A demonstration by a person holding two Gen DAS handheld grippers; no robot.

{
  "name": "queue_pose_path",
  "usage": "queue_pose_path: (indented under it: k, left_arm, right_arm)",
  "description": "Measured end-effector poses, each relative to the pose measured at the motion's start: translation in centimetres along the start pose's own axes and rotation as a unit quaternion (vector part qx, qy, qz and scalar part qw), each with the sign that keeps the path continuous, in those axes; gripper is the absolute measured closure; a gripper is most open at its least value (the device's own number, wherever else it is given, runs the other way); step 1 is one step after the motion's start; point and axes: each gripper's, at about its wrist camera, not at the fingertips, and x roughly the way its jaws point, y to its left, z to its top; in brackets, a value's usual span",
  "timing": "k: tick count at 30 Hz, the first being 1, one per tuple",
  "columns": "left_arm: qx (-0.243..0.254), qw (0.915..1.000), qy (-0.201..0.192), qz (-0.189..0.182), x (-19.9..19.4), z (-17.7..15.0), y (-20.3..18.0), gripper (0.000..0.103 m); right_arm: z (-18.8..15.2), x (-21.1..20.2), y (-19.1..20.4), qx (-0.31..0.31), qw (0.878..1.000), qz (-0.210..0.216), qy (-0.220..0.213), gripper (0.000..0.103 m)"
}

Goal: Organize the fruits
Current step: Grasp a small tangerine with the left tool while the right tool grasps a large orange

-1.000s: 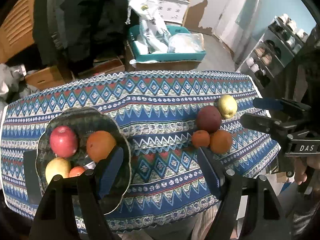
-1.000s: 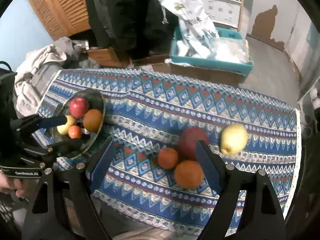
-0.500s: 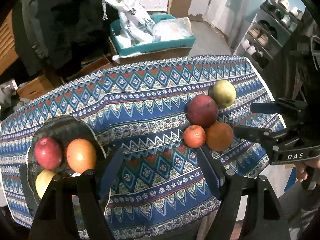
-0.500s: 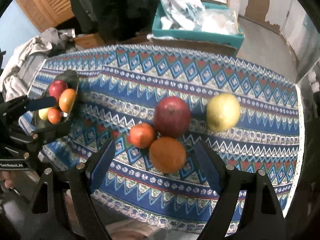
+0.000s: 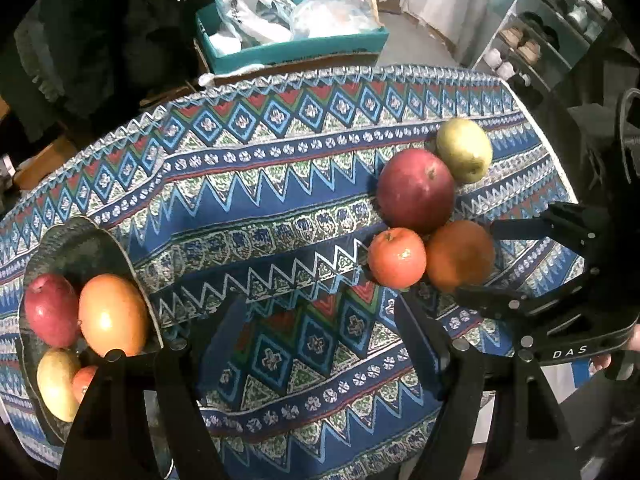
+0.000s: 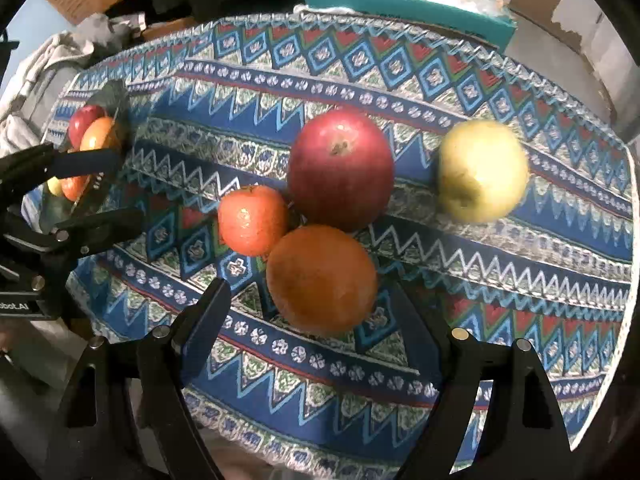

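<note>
step: reach for next fruit | right gripper point(image 6: 308, 312) jaws wide, empty, straddling big orange point(image 6: 322, 278) on cloth point(image 6: 500, 280) | left gripper point(image 5: 320, 328) wide, empty, idle by bowl point(image 5: 72, 240) | next: lower, close on orange, avoid nudging touching mandarin point(image 6: 253, 220) and red apple point(image 6: 340, 168)

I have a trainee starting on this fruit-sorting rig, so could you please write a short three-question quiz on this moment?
1. True or false: the right gripper is shut on the large orange.
2. How many fruits lie loose on the tablecloth, outside the dark plate?
3. Which fruit touches neither orange fruit: A) the red apple B) the yellow-green apple?

Key: 1. False; its fingers are open, the orange between them. 2. Four. 3. B.
</note>
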Motion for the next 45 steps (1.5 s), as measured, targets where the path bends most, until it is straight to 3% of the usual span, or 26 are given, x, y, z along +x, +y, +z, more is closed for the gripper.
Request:
queue_pose_path:
  k: [6, 8, 9, 10, 16, 25, 32, 39, 40, 44, 45]
  left_arm:
    - [0.007, 0.9999, 0.013, 0.006, 1.4, 0.1, -0.1, 0.025]
    - [0.007, 0.9999, 0.013, 0.004, 1.7, 0.2, -0.2, 0.025]
    - [0.008, 0.9999, 0.013, 0.003, 1.8, 0.3, -0.3, 0.025]
    - [0.008, 0.9999, 0.014, 0.001, 1.9, 0.4, -0.3, 0.025]
    - [0.003, 0.9997, 0.017, -0.018, 2.7, 1.3, -1.3, 0.025]
    - [-0.003, 0.9983, 0.028, -0.051, 4.6, 2.5, -3.2, 0.025]
    - [0.004, 0.9981, 0.044, -0.044, 6.8, 3.1, -4.7, 0.025]
    - [0.022, 0.9983, 0.046, -0.03, 8.0, 3.2, -5.5, 0.025]
    - [0.026, 0.9983, 0.043, -0.027, 8.0, 3.2, -5.7, 0.028]
    - [0.035, 0.9977, 0.045, -0.037, 8.1, 3.3, -6.0, 0.055]
    - [0.035, 0.9977, 0.045, -0.036, 8.0, 3.3, -6.0, 0.055]
  right_arm:
    - [0.3, 2.3, -0.2, -0.012, 1.0, -0.002, 0.007, 0.021]
    - [0.3, 3.0, -0.3, -0.016, 1.0, -0.005, 0.009, 0.027]
    - [0.3, 3.2, -0.3, -0.017, 1.0, -0.005, 0.01, 0.037]
    - [0.3, 3.3, -0.4, -0.016, 1.0, -0.001, 0.011, 0.039]
    - [-0.4, 2.3, -1.9, 0.011, 1.0, -0.002, 0.004, 0.04]
    - [-2.0, -1.9, -6.0, 0.067, 0.997, -0.026, -0.04, 0.04]
    - [-2.8, -2.9, -8.4, 0.086, 0.995, -0.03, -0.047, 0.04]
    - [-2.9, -2.6, -8.0, 0.085, 0.995, -0.023, -0.047, 0.04]
    - [-2.9, -2.5, -8.1, 0.086, 0.995, -0.022, -0.046, 0.04]
    - [-2.6, -2.1, -8.0, 0.085, 0.995, -0.023, -0.045, 0.04]
    - [-2.5, -2.1, -8.0, 0.085, 0.995, -0.024, -0.045, 0.04]
